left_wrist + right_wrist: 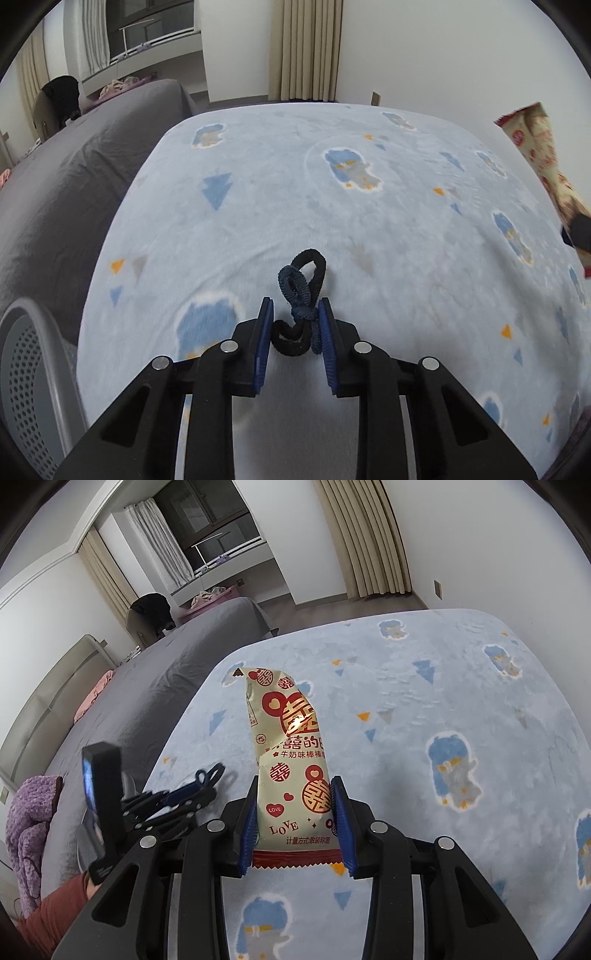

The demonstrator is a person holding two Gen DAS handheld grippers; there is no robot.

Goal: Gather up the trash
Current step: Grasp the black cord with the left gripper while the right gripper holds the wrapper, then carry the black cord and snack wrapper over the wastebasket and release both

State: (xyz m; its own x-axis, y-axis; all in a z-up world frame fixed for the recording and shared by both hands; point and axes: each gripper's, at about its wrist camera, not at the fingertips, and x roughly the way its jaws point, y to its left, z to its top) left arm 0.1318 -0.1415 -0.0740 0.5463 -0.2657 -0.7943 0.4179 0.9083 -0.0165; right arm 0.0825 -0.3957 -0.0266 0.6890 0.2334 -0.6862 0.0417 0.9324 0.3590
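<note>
Left gripper [295, 314] clamped on hair ties [301, 295]; right gripper [295, 805] holds candy wrapper [291, 760]; lift ties straight off blanket [332, 206], grip near knot, toward basket [26, 369].

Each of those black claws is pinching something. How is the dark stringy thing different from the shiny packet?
The hair ties are soft dark loops, one black and one navy, tangled together; the snack wrapper is a flat, glossy cream packet with red print. The hair ties lie low against the blue blanket, while the wrapper stands upright. The left gripper closes on the hair ties, the right gripper on the wrapper's lower part. Both are small, light and pinched between blue pads.
</note>
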